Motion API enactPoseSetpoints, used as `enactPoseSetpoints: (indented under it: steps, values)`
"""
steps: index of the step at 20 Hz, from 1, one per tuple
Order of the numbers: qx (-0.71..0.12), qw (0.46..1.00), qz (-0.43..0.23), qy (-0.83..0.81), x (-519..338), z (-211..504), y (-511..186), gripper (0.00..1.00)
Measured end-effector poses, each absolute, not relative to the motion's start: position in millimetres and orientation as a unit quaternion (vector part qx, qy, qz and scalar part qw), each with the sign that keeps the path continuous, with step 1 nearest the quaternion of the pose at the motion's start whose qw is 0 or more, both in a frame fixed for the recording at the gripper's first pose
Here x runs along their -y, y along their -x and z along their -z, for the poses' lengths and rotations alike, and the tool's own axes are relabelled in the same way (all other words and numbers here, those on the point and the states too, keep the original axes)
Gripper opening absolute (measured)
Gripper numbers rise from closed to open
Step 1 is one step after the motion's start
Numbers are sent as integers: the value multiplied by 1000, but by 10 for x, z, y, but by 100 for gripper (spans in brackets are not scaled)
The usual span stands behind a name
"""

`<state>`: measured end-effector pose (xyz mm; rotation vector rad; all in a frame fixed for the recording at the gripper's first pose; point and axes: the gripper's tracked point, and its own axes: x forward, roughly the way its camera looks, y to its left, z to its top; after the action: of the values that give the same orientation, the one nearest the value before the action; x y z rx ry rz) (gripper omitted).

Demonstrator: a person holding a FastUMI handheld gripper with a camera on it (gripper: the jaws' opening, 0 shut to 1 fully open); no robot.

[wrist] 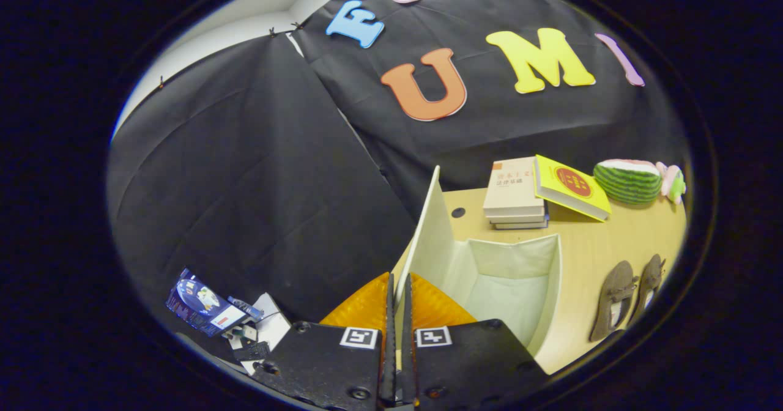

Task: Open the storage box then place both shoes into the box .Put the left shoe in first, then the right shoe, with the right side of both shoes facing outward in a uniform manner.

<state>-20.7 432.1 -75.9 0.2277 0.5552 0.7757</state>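
A white fabric storage box (553, 276) stands open on the wooden table, its inside bare. Its lid (428, 233) stands upright at the box's left side, and my gripper (399, 292) is shut on the lid's near edge, one finger on each face. Two brown shoes (615, 298) (649, 279) lie side by side on the table to the right of the box, well beyond the fingers' reach line.
A stack of books (514, 194) sits behind the box, with a yellow book (572, 186) leaning on it. A watermelon-shaped toy (629, 180) and a small pink toy (671, 181) lie further right. A blue carton (202, 304) and small items lie off the table's left edge.
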Motion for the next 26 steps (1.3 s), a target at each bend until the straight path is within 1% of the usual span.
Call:
enactPoseSetpoints:
  steps: [3, 4, 6, 7, 8, 11, 12, 13, 15, 16, 19, 26]
  values:
    - [-245, 882, -395, -84, -4582, 704, 296, 24]
    - [-240, 880, -401, -81, -4653, 690, 319, 39]
    - [-236, 880, -404, -78, -4716, 671, 352, 62]
    - [-232, 882, -403, -75, -4724, 673, 341, 70]
    - [-229, 885, -400, -72, -4702, 666, 327, 81]
    - [-217, 897, -379, -68, -4548, 632, 245, 87]
    - [-211, 902, -372, -63, -4479, 621, 219, 91]
    - [-205, 907, -364, -58, -4394, 607, 212, 93]
    - [-194, 915, -349, -48, -4203, 577, 191, 93]
    - [-189, 920, -340, -43, -4092, 551, 163, 96]
    - [-176, 936, -302, -39, -3724, 505, 67, 97]
    - [-185, 956, -224, -38, -2669, 551, -119, 98]
